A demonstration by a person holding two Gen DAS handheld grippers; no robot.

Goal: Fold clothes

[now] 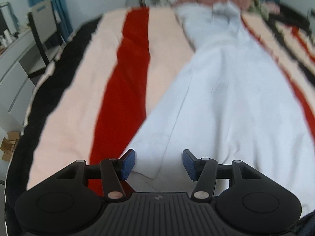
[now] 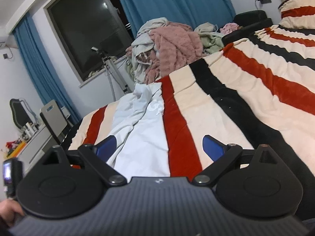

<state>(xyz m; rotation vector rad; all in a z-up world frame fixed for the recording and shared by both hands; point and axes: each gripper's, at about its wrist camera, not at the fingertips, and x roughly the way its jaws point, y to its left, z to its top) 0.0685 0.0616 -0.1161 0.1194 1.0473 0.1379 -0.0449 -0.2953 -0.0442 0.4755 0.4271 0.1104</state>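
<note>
Along the bed's left edge sits a grey desk with a flat-backed chair (image 1: 42,27), and cardboard boxes (image 1: 8,145) lie on the floor below. The striped fleece blanket in cream, red and black (image 1: 82,90) offers broad bare room left of the pale blue-white garment (image 1: 226,98), which lies lengthwise, stretching toward a heap of pink and green clothes (image 2: 169,45). The left gripper (image 1: 158,164) hovers over the garment's near hem, fingers spread, gripping nothing. The right gripper (image 2: 159,148) likewise has fingers parted wide over garment and red stripe. A faint print on the garment is unreadable.
</note>
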